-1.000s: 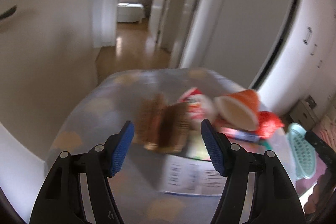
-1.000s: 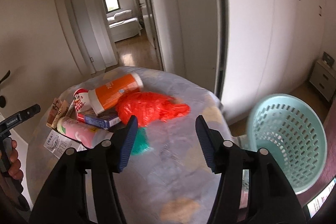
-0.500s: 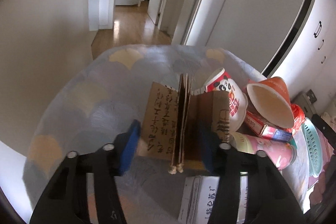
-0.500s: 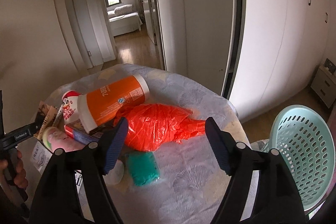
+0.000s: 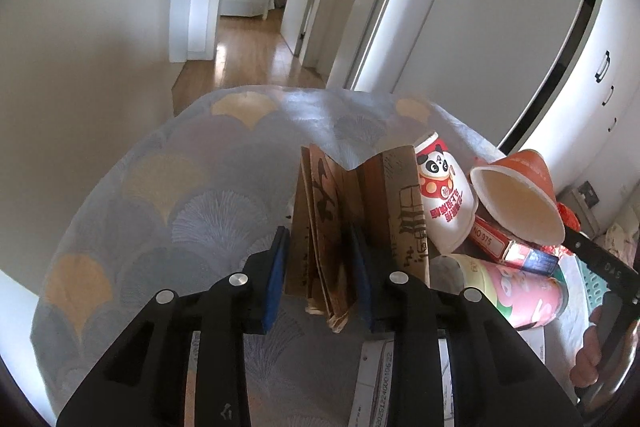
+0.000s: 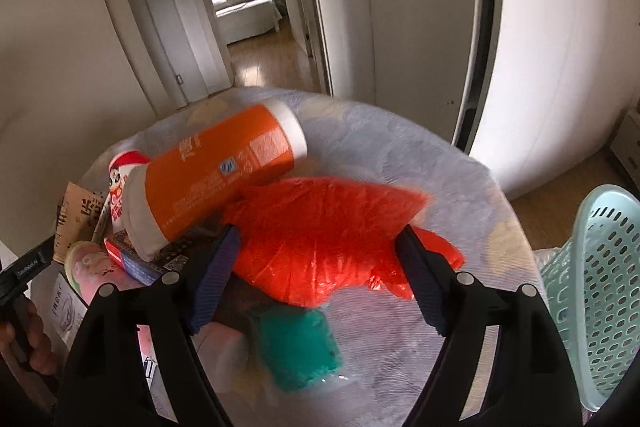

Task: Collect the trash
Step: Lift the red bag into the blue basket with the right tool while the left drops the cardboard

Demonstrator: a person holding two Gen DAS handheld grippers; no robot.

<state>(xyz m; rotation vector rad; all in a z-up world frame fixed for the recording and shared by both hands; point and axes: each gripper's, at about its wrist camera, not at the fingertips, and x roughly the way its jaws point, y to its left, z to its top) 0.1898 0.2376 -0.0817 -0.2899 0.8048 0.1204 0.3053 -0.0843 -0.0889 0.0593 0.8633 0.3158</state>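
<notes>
Left claw (image 5: 320, 279) pinching folded brown paper bag (image 5: 320, 223); right claw (image 6: 316, 267) spread.
Bag stands upright on the patterned surface (image 5: 192, 195), beside panda cup (image 5: 442, 199). Right claw straddles orange plastic bag (image 6: 328, 239); teal basket (image 6: 596, 303) at right.

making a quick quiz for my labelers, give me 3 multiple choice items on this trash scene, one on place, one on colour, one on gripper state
1. The teal basket stands:
A. right of the table
B. on the table
C. left of the table

2. The crumpled plastic bag is:
A. blue
B. red-orange
C. white

3. The left hand-held gripper is:
A. wide open
B. shut on nothing
C. shut on the folded brown paper bag

Key: 1 A, it sits past the table's right edge in the right wrist view; 2 B, plainly red-orange; 3 C, the blue pads press the paper's sides.
</notes>
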